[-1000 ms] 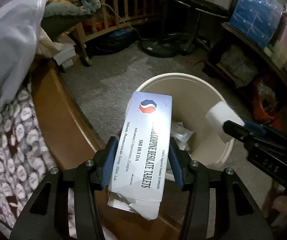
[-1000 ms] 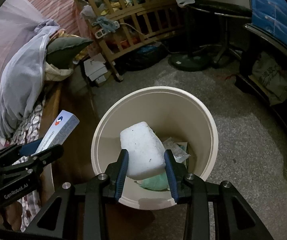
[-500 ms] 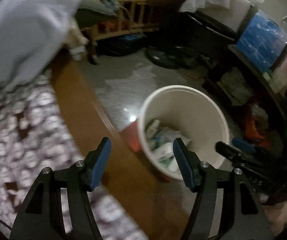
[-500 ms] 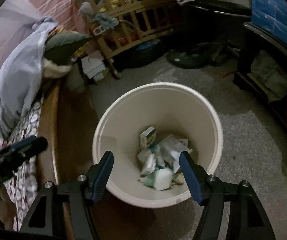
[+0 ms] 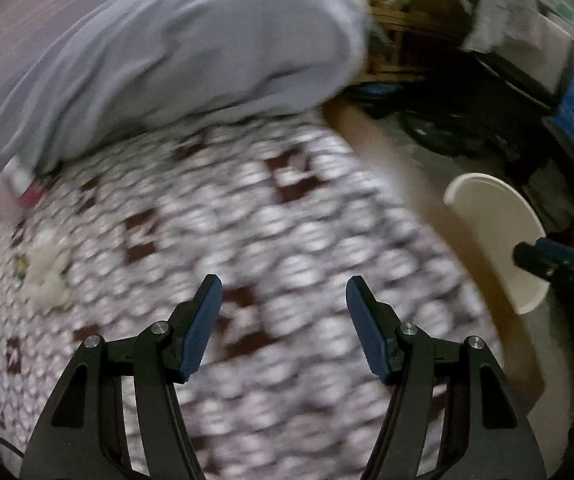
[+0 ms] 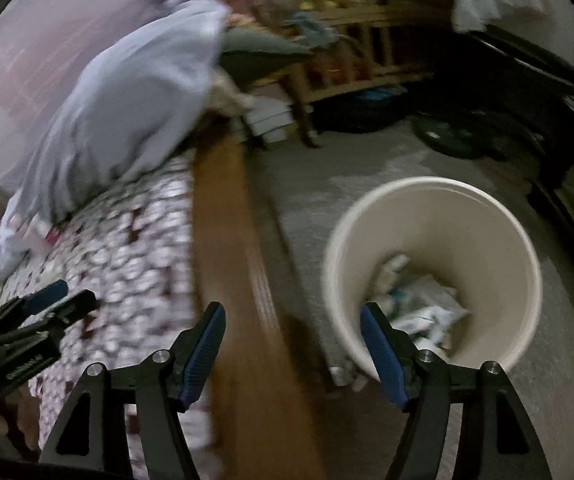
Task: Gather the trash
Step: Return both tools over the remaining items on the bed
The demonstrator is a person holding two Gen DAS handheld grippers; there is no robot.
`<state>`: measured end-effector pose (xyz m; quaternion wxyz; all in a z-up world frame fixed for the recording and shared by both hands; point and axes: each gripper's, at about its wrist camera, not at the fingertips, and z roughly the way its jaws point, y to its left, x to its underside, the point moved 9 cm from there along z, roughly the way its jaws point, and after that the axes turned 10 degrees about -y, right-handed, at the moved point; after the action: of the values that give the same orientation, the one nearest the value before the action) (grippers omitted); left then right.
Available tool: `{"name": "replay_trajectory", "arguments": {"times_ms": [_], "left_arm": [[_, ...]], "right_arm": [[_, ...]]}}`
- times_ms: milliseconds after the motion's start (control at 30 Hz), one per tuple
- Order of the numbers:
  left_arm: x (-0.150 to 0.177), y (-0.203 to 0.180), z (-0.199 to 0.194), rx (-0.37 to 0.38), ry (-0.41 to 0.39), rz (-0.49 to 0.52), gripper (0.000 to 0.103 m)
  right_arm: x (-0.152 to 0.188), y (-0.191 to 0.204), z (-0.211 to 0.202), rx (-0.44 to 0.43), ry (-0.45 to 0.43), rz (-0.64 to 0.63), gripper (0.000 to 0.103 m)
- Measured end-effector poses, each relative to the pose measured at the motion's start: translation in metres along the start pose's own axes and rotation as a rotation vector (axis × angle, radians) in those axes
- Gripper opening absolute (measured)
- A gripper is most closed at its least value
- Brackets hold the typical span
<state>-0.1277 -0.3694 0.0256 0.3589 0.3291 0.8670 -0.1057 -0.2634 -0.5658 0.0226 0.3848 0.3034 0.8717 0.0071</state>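
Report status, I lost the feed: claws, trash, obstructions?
Left claw open, over the bed. Right claw open, beside the bin. Crumpled scrap on the bedspread. Nothing in the way.

patterned bedspread [image 5: 271, 240] motion-blurred, white bin [image 5: 499, 240] half hidden behind bed edge [image 5: 427, 200]

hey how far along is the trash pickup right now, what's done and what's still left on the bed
Done: the bin on the floor already holds a pile of trash. In hand: nothing; the left claw and right claw are both open and empty, the left one over the patterned bedspread. Left: a pale crumpled scrap lies on the bedspread, too blurred to identify. It looks like the likely next pickup.
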Motion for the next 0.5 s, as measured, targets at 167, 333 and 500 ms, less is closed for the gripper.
{"name": "replay_trajectory", "arguments": {"times_ms": [167,333,500], "left_arm": [[0.017,0.087,-0.006,-0.102,0.011,-0.095,0.063],[0.035,0.178,-0.013,-0.203,0.018,-0.208,0.063],[0.055,0.263,-0.021,-0.282,0.029,-0.313,0.063]], "right_arm": [[0.001,0.071,0.018,-0.094,0.040,-0.088,0.071],[0.008,0.137,0.039,-0.167,0.092,-0.157,0.071],[0.017,0.208,0.065,-0.243,0.153,-0.241,0.071]]}}
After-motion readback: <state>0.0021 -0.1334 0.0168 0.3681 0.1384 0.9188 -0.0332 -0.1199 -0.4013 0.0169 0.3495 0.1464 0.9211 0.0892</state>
